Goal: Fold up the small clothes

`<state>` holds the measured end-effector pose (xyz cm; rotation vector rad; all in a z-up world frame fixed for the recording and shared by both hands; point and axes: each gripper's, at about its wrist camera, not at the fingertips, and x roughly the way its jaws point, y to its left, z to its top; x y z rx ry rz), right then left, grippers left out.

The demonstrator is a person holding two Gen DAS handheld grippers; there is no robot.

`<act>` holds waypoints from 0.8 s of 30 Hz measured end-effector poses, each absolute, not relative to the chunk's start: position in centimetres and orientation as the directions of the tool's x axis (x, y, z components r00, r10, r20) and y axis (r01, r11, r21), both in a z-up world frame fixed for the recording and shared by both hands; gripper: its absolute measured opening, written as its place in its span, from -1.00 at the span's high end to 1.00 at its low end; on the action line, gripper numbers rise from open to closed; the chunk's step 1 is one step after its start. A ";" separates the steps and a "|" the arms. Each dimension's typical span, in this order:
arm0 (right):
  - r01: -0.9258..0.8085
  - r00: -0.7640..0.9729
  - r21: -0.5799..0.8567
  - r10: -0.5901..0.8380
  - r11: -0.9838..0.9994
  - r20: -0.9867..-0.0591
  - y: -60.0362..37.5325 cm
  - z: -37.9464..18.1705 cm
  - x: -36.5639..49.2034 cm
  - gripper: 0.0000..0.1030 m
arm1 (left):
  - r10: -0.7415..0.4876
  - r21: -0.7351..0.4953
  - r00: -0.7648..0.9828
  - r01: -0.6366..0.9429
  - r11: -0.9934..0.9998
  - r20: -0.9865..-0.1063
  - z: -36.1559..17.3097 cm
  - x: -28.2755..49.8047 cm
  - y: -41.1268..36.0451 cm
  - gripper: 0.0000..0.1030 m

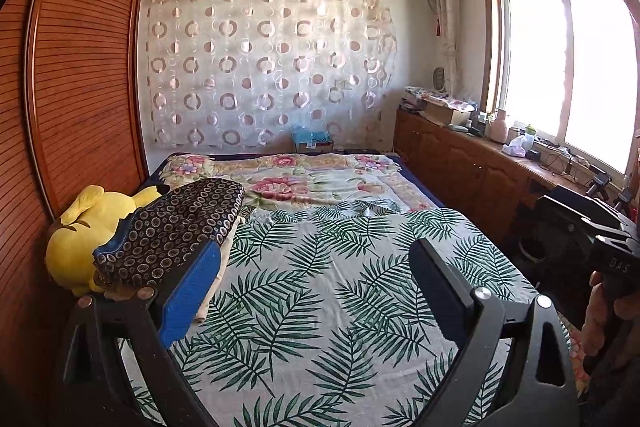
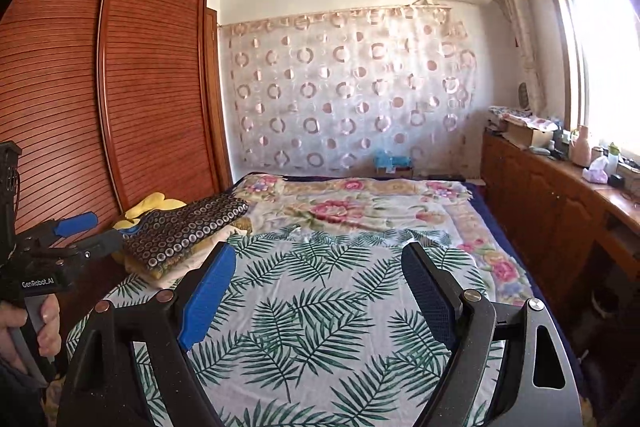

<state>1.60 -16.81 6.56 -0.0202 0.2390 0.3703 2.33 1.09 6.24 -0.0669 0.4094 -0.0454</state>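
Note:
A folded dark garment with a ring pattern (image 1: 176, 227) lies on a small pile of folded clothes at the left side of the bed; it also shows in the right wrist view (image 2: 188, 227). My left gripper (image 1: 316, 267) is open and empty, held above the palm-leaf sheet (image 1: 320, 307), with its left finger just right of the pile. My right gripper (image 2: 320, 271) is open and empty above the same sheet (image 2: 312, 315). The left gripper also shows at the left edge of the right wrist view (image 2: 90, 231), its fingers apart beside the pile.
A yellow plush toy (image 1: 84, 235) sits behind the pile against the wooden wardrobe (image 1: 80, 87). A floral blanket (image 1: 304, 183) covers the far half of the bed. A wooden cabinet (image 1: 472, 163) with clutter runs along the right under the window.

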 end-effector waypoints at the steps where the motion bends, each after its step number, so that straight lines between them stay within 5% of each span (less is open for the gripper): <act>1: -0.356 0.906 0.024 0.351 0.934 -0.235 -16.5 6.4 1.6 -0.68 | -0.055 -0.073 0.917 0.028 0.997 -0.396 6.3 2.3 1.0 -0.86; 24: -0.340 0.911 0.023 0.335 0.940 -0.240 -15.7 5.8 -0.2 -0.68 | -0.020 -0.054 0.922 -0.001 0.999 -0.386 6.5 1.8 1.5 -0.86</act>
